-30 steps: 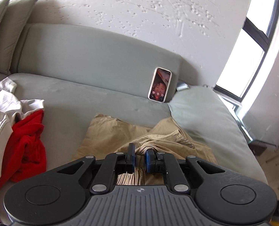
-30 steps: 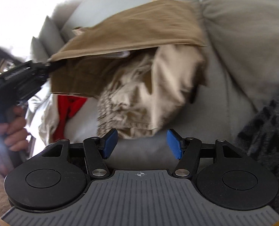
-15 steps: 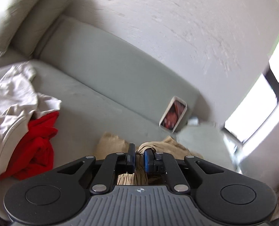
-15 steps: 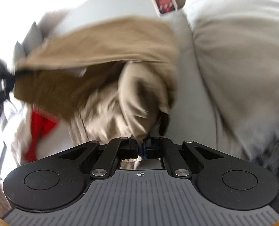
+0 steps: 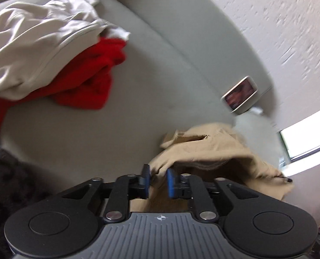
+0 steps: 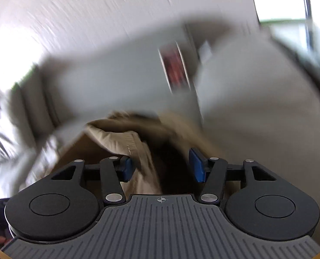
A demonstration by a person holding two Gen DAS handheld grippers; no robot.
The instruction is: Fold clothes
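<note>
Tan trousers (image 5: 213, 149) lie bunched on the grey sofa (image 5: 116, 118). My left gripper (image 5: 158, 180) has its blue pads a small gap apart, with an edge of the tan cloth between them. In the blurred right wrist view, my right gripper (image 6: 161, 168) is open wide, and the tan trousers (image 6: 121, 140) hang loosely between and beyond its pads.
A red garment (image 5: 84, 82) and a cream garment (image 5: 34, 43) are piled on the sofa's left part. A phone (image 5: 239, 95) leans against the sofa back; it also shows in the right wrist view (image 6: 175, 67). A window (image 5: 306, 138) is at the right.
My right gripper was shut on the trousers half a second ago and has opened wide. My left gripper's pads have parted slightly. Both cameras have swung; the views are tilted and blurred.
</note>
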